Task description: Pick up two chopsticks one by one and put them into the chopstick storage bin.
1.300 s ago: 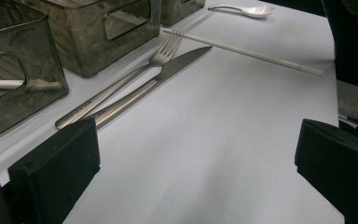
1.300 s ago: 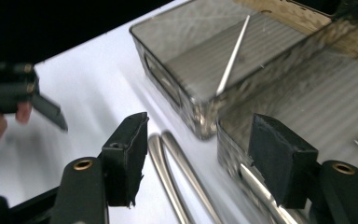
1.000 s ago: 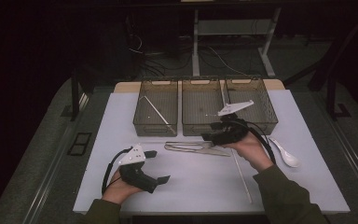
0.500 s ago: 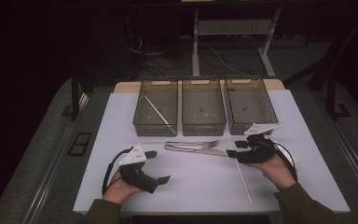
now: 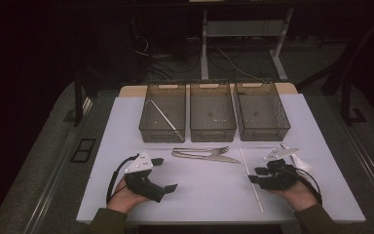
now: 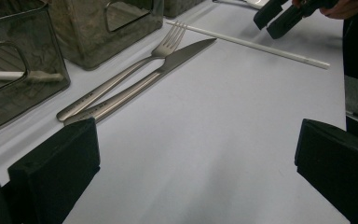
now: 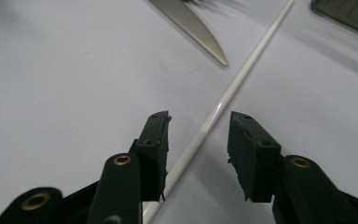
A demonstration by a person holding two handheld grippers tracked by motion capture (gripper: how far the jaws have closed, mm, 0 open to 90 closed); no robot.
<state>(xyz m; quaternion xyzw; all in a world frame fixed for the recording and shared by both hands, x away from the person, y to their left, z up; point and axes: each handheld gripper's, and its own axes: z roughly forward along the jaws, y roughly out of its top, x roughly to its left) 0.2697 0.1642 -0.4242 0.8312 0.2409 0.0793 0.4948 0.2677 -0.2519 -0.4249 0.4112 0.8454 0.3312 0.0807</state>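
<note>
The right gripper (image 7: pixel 198 135) is standing over the white rod (image 7: pixel 223 105) on the white table (image 5: pixel 204 195); its jaws are straddling the rod at a middling gap and have just been closing, with the rod lying between them; the left pad is sitting just beside the rod, while the right pad is standing apart from it, so nothing is being clamped. In the high view the right gripper (image 5: pixel 259 176) is lying low near the table's right front, at the lower part of the rod (image 5: pixel 249 175), which is running from in front of the right bin (image 5: pixel 262 108) toward the table's near edge.

The left gripper (image 5: pixel 166 174) is resting in the person's left hand (image 5: pixel 126 194) at the table's left front; its jaws are standing wide apart with only bare table between them.

A fork (image 6: pixel 121 74) and a knife (image 6: pixel 144 84) are lying side by side, touching or nearly so, in front of the middle bin (image 5: pixel 212 113); the knife's tip (image 7: pixel 200 35) is lying near the rod but apart from it. The left bin (image 5: pixel 162 114) is holding another thin white stick (image 5: pixel 164 117), lying slantwise.
</note>
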